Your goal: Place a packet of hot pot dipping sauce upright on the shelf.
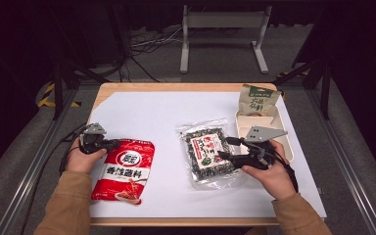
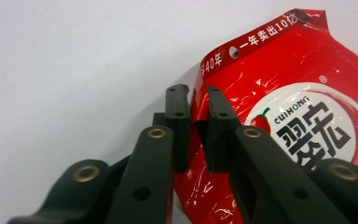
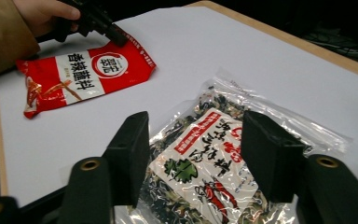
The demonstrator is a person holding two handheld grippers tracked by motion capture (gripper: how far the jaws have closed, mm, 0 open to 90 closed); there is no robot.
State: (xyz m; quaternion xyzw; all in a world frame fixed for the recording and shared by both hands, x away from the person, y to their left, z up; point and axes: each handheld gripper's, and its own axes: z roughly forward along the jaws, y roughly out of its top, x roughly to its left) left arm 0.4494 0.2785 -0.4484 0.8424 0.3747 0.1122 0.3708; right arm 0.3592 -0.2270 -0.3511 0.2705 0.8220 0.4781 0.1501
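At the right of the left gripper view, the red sauce packet [image 2: 279, 93] runs off the frame, and our black fingers [image 2: 179, 126] hide its near edge. In the right gripper view, the clear seaweed bag [image 3: 205, 158] is cut off at the bottom edge.

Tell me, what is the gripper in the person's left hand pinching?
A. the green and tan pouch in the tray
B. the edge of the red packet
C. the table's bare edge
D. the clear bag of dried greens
B: the left gripper has its black jaws closed on the top edge of the red packet.
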